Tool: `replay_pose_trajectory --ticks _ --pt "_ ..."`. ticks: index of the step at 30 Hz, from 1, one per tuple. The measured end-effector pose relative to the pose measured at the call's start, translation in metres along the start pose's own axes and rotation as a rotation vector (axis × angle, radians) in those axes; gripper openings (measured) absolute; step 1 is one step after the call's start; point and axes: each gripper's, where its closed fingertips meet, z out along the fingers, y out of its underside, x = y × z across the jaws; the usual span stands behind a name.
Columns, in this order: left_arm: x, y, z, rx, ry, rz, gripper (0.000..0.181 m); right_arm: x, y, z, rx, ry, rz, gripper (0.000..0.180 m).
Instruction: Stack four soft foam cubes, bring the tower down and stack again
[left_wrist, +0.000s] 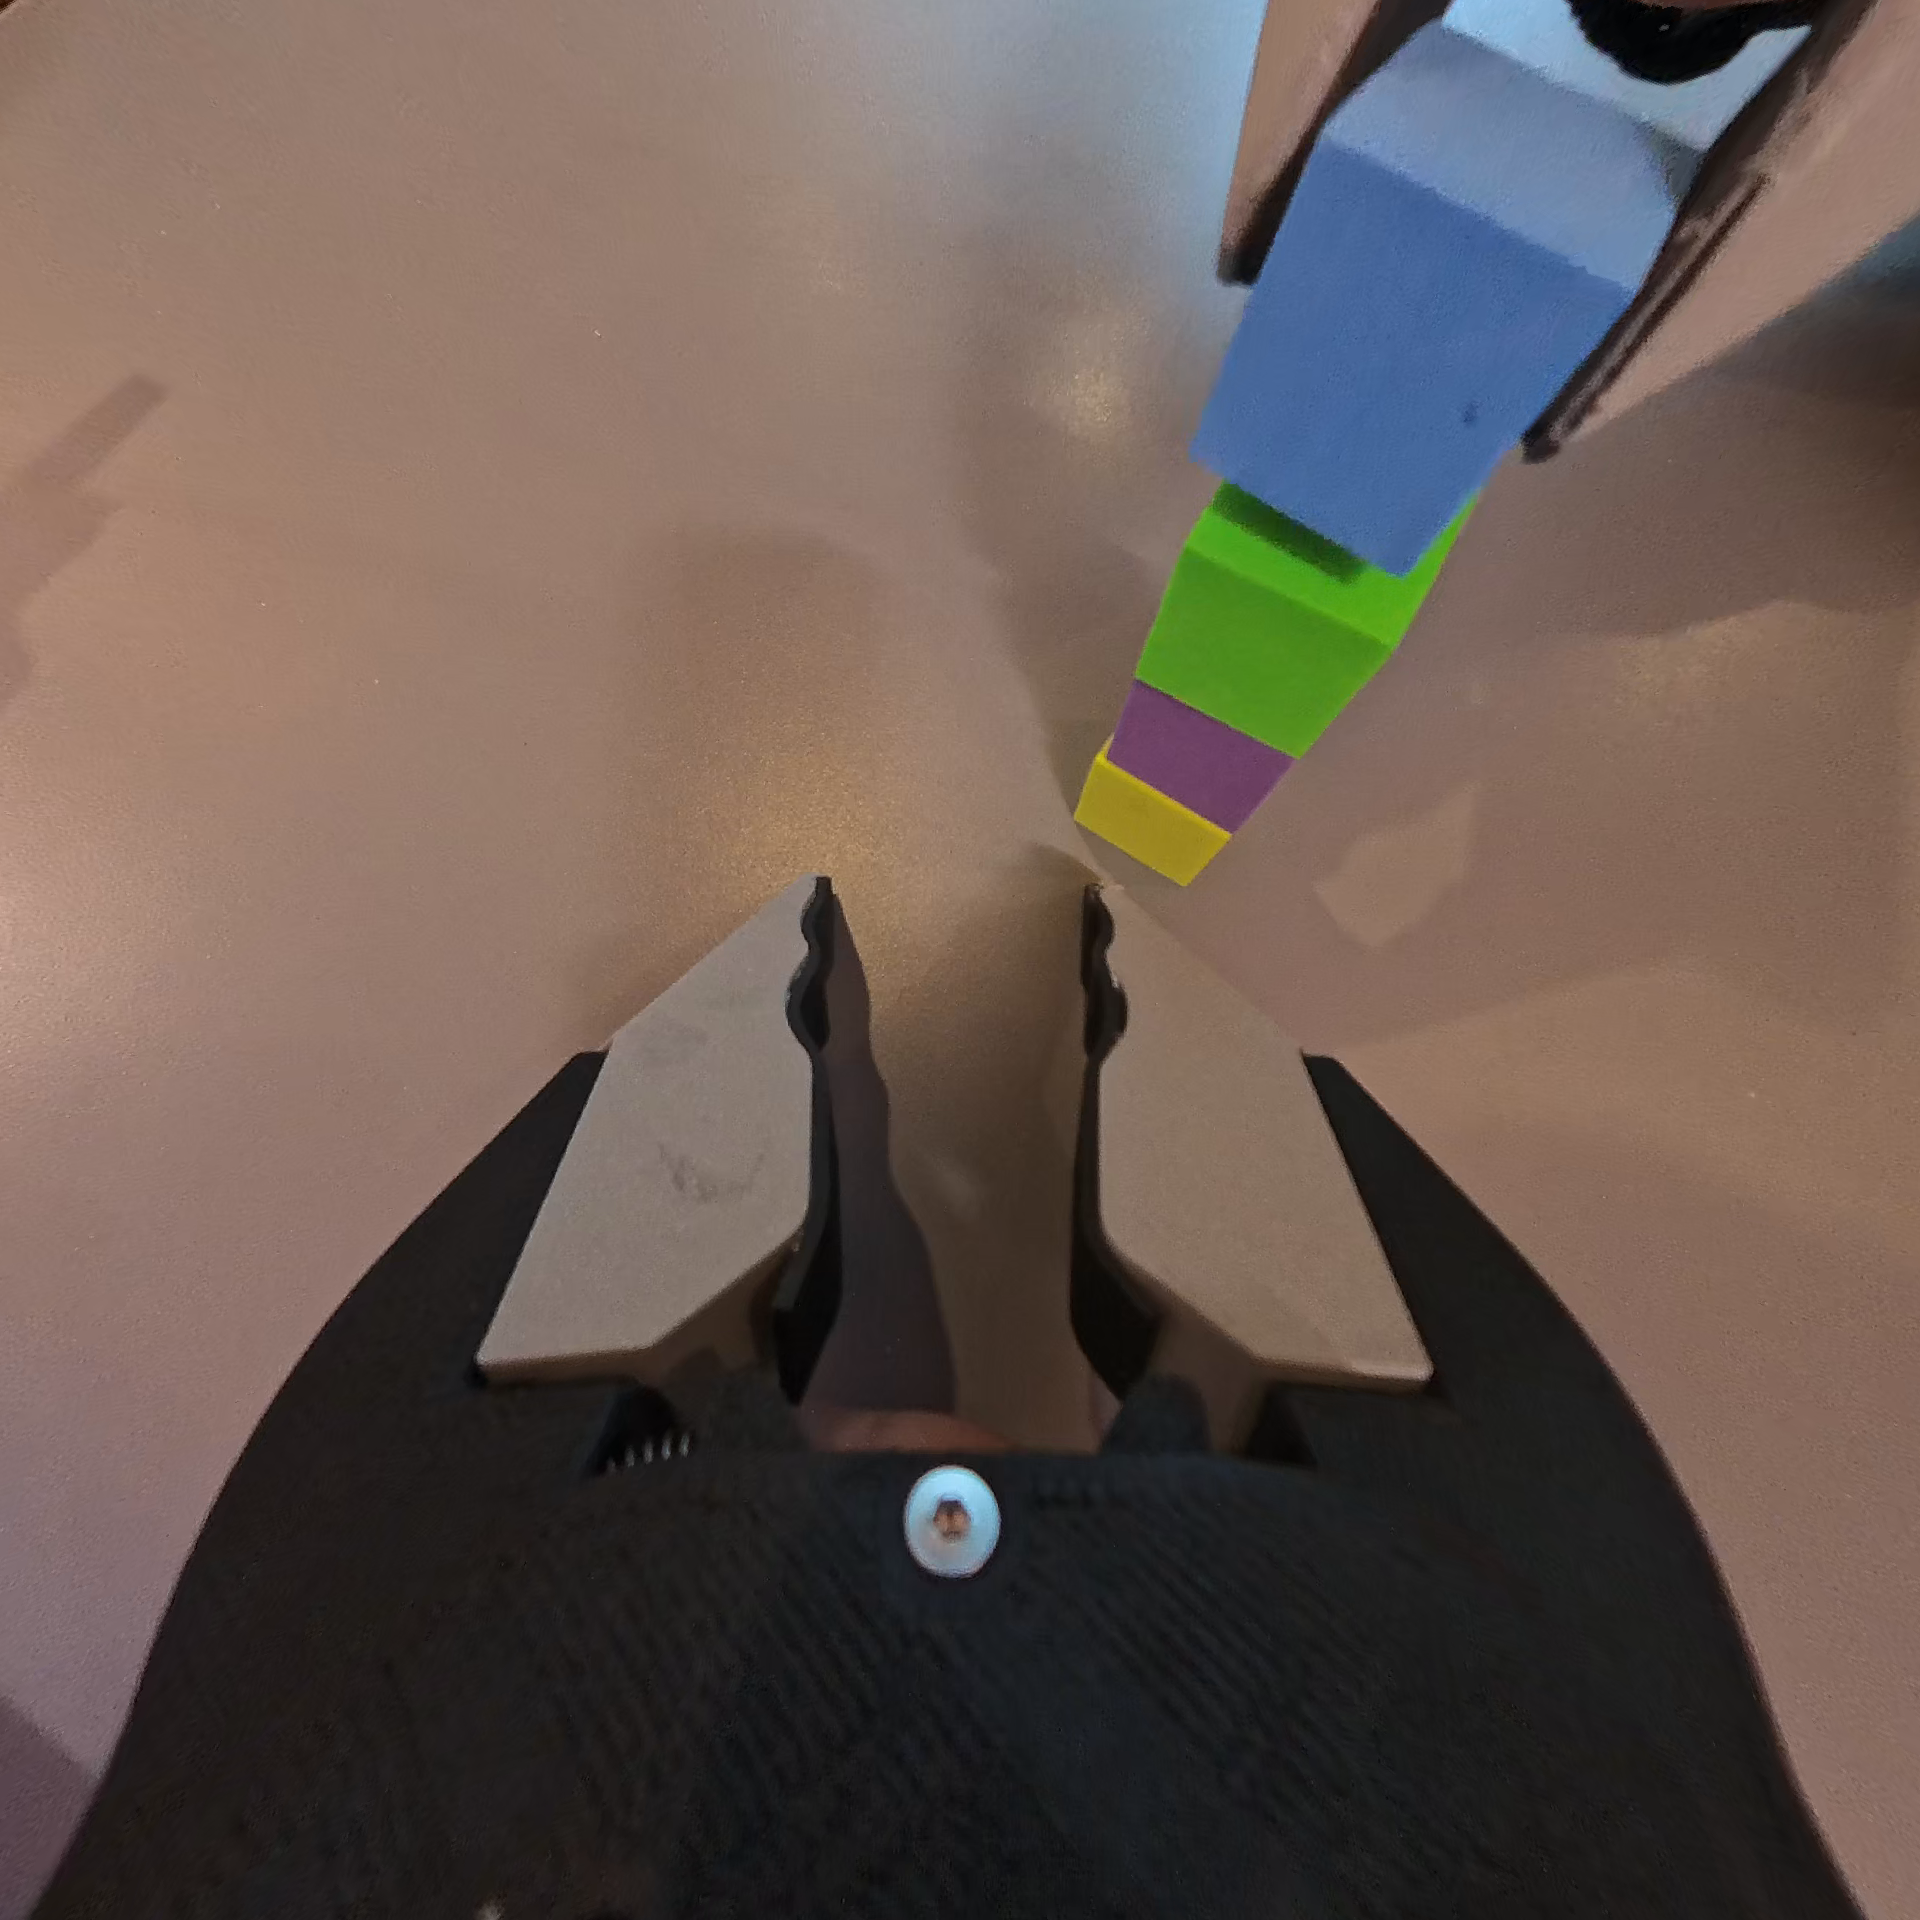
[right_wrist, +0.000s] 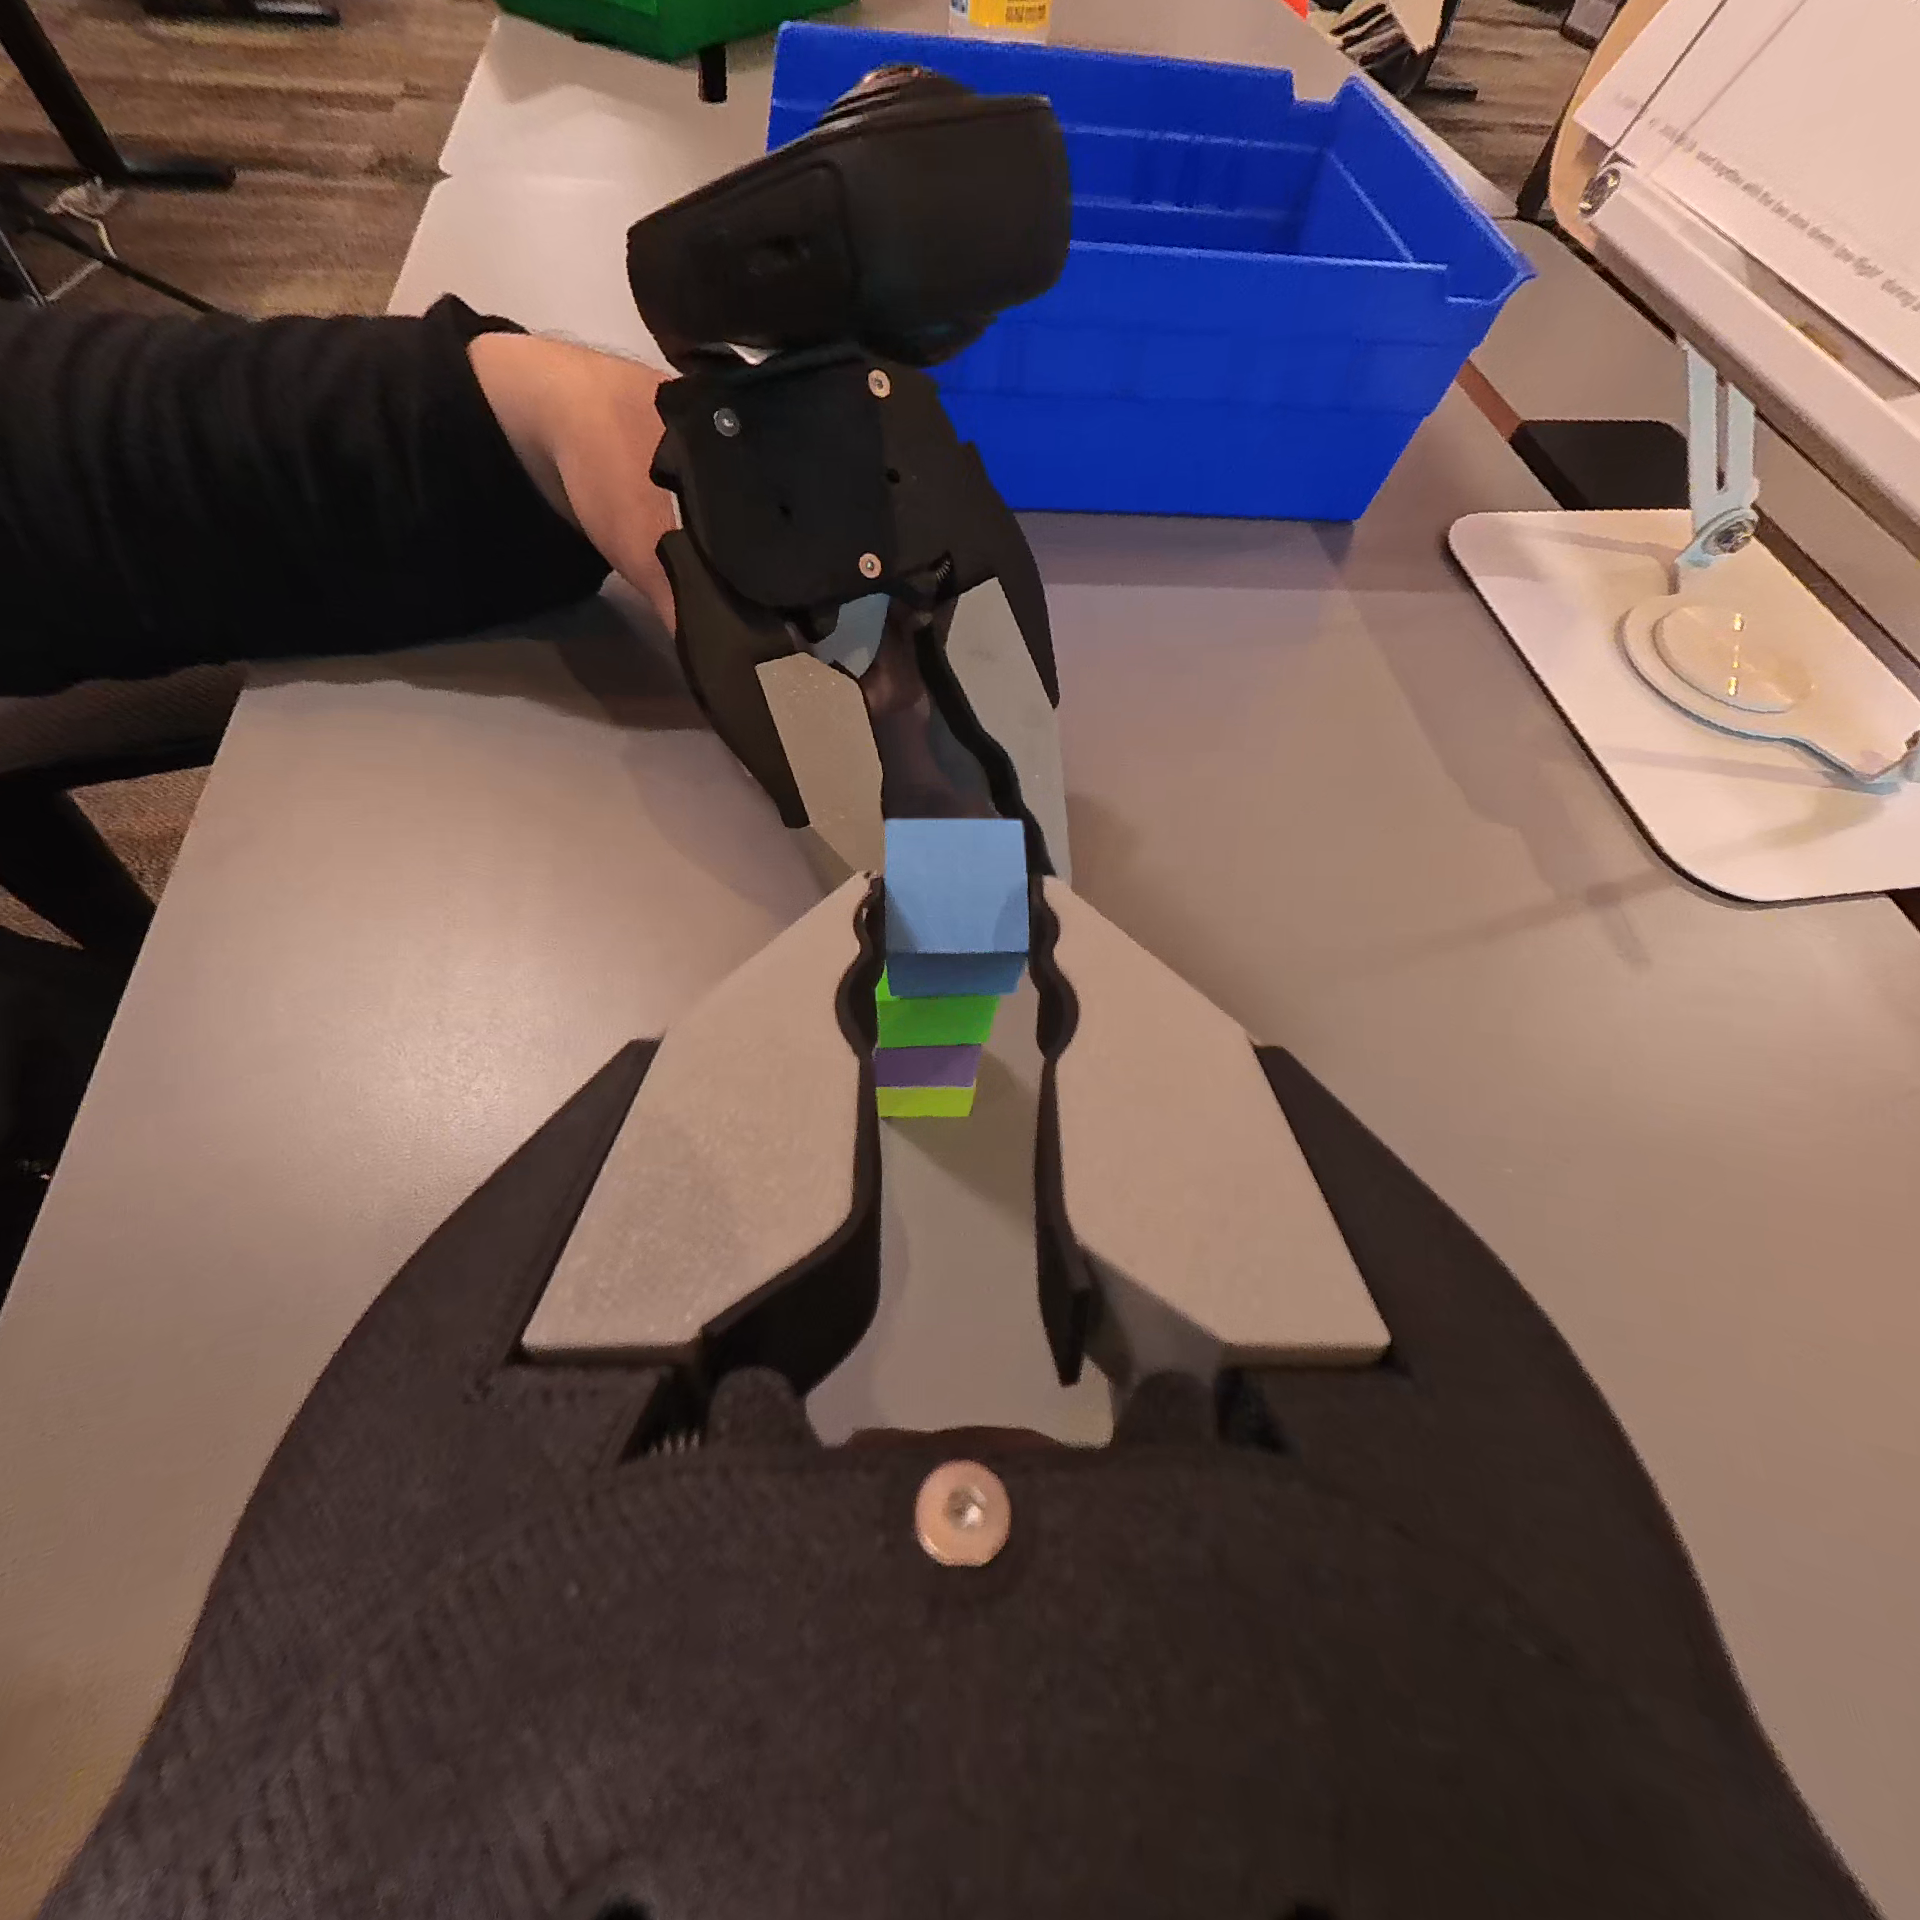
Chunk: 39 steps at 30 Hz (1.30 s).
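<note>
The right gripper (right_wrist: 954, 920) is clamping the blue cube (right_wrist: 951, 899) atop the green (right_wrist: 935, 1016), purple (right_wrist: 928, 1064) and yellow (right_wrist: 925, 1099) cubes on the grey table (right_wrist: 416, 935). The left gripper (left_wrist: 956, 894) is hovering beside the tower, jaws apart and empty. Only the right wrist view is showing the blue bin (right_wrist: 1195, 416) behind.

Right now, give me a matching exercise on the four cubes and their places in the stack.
Cubes:
1. blue cube
2. green cube
3. purple cube
4. yellow cube

Places:
A. on the table
B. top, between the right tongs
C. directly under the top one
D. second from the bottom

Pairs: 1-B, 2-C, 3-D, 4-A
</note>
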Motion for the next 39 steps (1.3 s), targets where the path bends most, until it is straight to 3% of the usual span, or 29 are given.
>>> replay_pose_trajectory --ticks 39 --pt "0.0001 -0.0002 0.0002 0.0 -0.001 0.002 0.046 -0.0037 0.001 0.0024 -0.017 0.002 -0.02 0.025"
